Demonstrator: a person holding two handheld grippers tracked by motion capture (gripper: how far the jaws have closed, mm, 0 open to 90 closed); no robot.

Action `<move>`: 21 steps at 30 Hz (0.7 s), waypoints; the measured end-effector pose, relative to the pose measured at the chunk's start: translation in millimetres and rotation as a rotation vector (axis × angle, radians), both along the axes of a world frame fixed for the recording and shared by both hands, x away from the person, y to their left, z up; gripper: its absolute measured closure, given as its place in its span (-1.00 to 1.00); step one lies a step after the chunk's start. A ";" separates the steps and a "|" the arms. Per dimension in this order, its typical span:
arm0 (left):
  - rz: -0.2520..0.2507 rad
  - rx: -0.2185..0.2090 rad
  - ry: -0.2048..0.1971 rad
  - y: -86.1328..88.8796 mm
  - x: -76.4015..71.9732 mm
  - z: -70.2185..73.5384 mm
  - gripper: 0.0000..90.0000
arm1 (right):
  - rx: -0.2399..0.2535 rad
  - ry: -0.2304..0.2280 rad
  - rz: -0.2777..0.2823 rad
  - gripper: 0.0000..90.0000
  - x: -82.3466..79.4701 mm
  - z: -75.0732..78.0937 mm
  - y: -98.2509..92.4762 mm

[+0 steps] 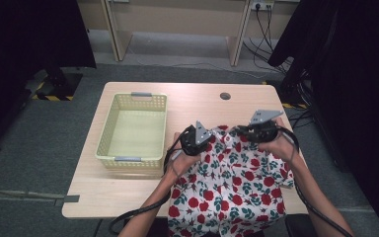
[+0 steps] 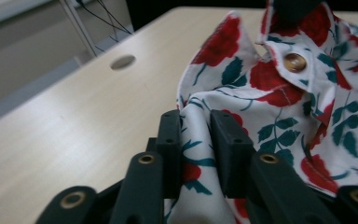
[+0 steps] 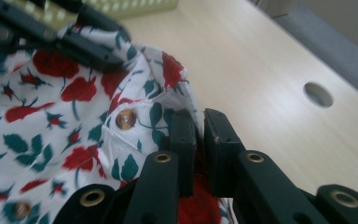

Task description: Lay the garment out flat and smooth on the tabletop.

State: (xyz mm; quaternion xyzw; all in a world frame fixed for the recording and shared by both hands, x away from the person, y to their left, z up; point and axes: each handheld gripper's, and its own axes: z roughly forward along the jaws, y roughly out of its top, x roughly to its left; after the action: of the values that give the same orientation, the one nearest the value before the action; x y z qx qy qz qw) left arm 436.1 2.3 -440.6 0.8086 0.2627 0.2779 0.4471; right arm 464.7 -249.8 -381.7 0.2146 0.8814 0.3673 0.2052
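You've got both clamped on the floral shirt (image 1: 232, 180): left hand-held gripper (image 2: 196, 140) pinches its edge, right hand-held gripper (image 3: 200, 140) grips fabric just beside a button (image 3: 126, 119).

Left tool (image 2: 196, 140) pinches the rose-print shirt (image 2: 279, 93) — brown button (image 2: 294, 62) showing.

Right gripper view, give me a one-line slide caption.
Right gripper pinches the edge of a white rose-print button shirt over a pale wooden table.

Surface (image 1: 128, 192) evenly lit from overhead, soft shadows; dark side edges; close-ups blurred at far edges, esp. basket (image 3: 126, 5), probably motion.
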 end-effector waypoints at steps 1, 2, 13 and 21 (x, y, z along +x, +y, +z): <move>-0.009 0.012 0.024 1.3 -3.9 -6.3 0.56 | -0.022 0.003 0.005 0.81 -6.5 -7.5 0.1; -0.018 0.017 0.043 2.8 -8.0 -11.1 0.53 | -0.042 0.013 0.015 0.80 -13.4 -18.2 0.1; -0.054 0.000 0.195 9.2 -29.3 -24.6 0.12 | -0.069 0.167 0.011 0.65 -34.6 -82.1 -3.2; -0.002 -0.001 0.239 -0.3 -15.5 -23.3 0.03 | -0.074 0.155 -0.085 0.44 -15.2 -74.0 -2.6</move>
State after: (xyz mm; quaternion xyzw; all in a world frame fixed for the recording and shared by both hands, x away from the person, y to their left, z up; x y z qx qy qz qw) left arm 420.7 2.0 -464.0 0.8359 0.3135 0.1792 0.4133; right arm 449.5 -252.4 -455.7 0.2719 0.8978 0.3076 0.1594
